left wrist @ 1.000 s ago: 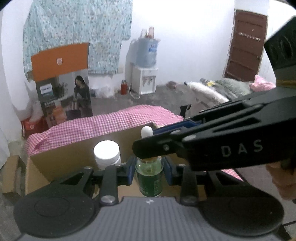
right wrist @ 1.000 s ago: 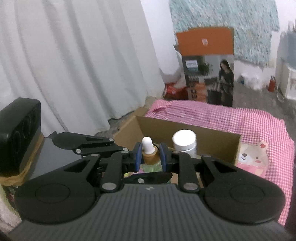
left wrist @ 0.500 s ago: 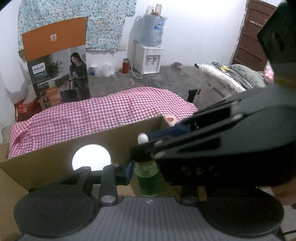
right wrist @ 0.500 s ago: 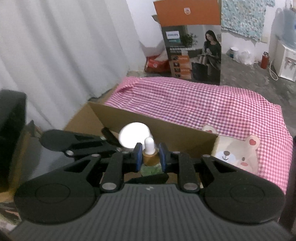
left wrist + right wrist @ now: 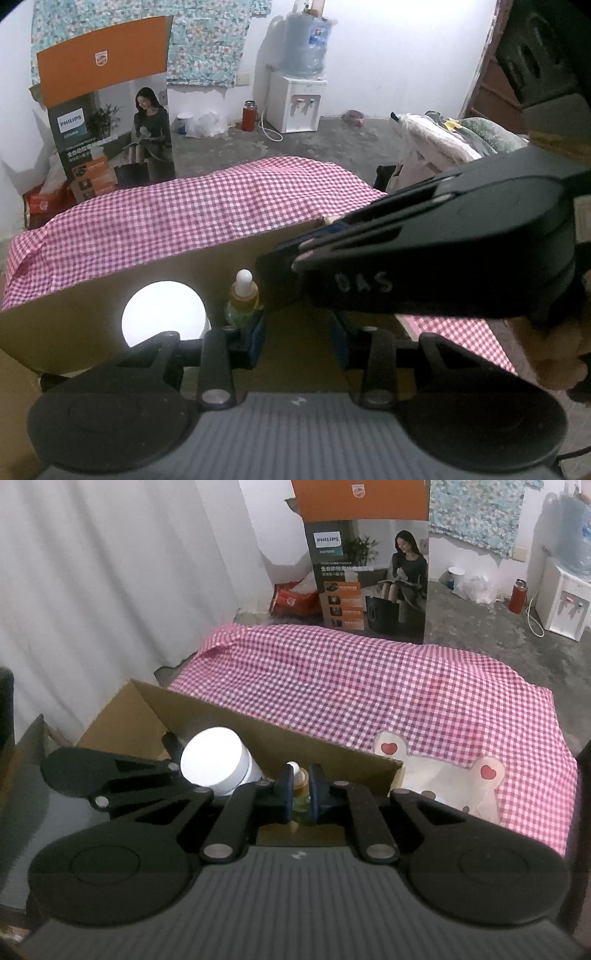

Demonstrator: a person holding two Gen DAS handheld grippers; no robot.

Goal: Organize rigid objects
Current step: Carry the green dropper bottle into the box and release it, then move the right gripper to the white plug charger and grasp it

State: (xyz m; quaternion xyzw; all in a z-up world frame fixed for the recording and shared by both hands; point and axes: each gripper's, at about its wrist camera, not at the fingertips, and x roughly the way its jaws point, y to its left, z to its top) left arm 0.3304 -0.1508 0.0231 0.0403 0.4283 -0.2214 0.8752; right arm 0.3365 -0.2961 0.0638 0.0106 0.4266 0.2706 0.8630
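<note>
A small dropper bottle [image 5: 297, 780] with a white tip, amber neck and green body stands in the cardboard box [image 5: 332, 751], held at the neck by my right gripper [image 5: 300, 794], which is shut on it. In the left wrist view the bottle [image 5: 242, 297] shows just past my left finger. My left gripper [image 5: 297, 332] has its jaws opening, with only box floor between its pads. A white-lidded jar [image 5: 162, 317] stands in the box to the bottle's left. The right gripper's black body [image 5: 443, 258] crosses over from the right.
The box's far wall [image 5: 110, 295] backs onto a table under a pink checked cloth [image 5: 184, 214]. A tall orange printed carton [image 5: 365, 554] stands behind it, white curtains [image 5: 110, 590] to the left. A hand [image 5: 554, 350] grips the right tool.
Both grippers sank toward the box with the bottle. My left jaws came off the bottle's green body and spread apart; the right gripper kept its hold on the neck.
</note>
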